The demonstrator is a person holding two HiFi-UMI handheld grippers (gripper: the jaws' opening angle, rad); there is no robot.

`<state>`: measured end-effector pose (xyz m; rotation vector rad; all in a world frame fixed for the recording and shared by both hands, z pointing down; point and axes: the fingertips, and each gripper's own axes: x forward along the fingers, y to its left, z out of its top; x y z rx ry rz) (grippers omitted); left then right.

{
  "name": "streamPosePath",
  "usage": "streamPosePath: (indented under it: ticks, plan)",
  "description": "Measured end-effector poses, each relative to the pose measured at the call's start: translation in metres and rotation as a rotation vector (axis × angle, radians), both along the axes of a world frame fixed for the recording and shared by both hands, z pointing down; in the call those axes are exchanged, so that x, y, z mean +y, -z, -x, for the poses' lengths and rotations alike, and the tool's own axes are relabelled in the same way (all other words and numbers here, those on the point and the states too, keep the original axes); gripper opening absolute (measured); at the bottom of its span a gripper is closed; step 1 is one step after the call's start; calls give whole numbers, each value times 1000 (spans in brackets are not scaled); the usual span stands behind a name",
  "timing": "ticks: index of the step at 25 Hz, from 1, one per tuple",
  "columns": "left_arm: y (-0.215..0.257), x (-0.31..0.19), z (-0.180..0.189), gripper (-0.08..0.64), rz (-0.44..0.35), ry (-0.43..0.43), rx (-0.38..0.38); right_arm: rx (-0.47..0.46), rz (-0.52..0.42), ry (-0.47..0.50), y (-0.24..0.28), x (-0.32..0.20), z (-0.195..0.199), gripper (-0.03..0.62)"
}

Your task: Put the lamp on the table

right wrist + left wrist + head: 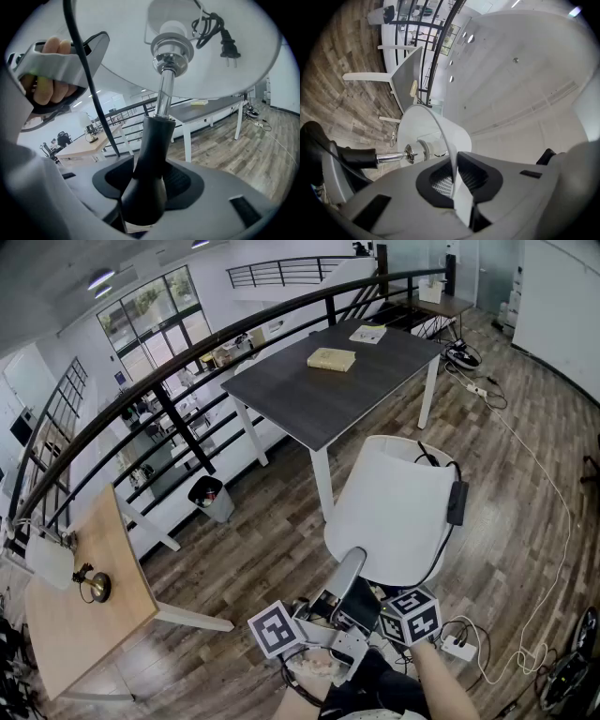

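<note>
The lamp has a wide white shade (394,512), a chrome neck (164,93) and a black stem (150,159). It is held up over the wooden floor, tilted, close in front of me. My left gripper (454,180) is shut on the thin rim of the shade (436,131). My right gripper (147,187) is shut on the black stem, which fills the gap between the jaws. Both grippers sit low in the head view, left (342,577) and right (375,607). The lamp's black plug (457,502) hangs beside the shade. The dark grey table (300,399) stands ahead.
A tan book (331,359) and a paper (367,333) lie on the grey table. A light wooden table (103,615) at the left bears another small lamp (56,563). A bin (211,498) stands by the black railing (187,343). A white power strip and cables (459,648) lie on the floor.
</note>
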<state>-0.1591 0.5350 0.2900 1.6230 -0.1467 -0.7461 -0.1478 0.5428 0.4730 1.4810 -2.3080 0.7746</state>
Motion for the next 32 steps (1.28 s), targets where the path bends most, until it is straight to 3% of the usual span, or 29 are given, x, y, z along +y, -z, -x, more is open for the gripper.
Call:
streamPosePath:
  ticks: [15, 32]
  plan:
    - [5, -3, -27, 43, -11, 6, -9, -13, -18, 18, 4, -8, -21, 219]
    - [8, -5, -51, 43, -20, 76, 7, -8, -43, 86, 7, -14, -48, 219]
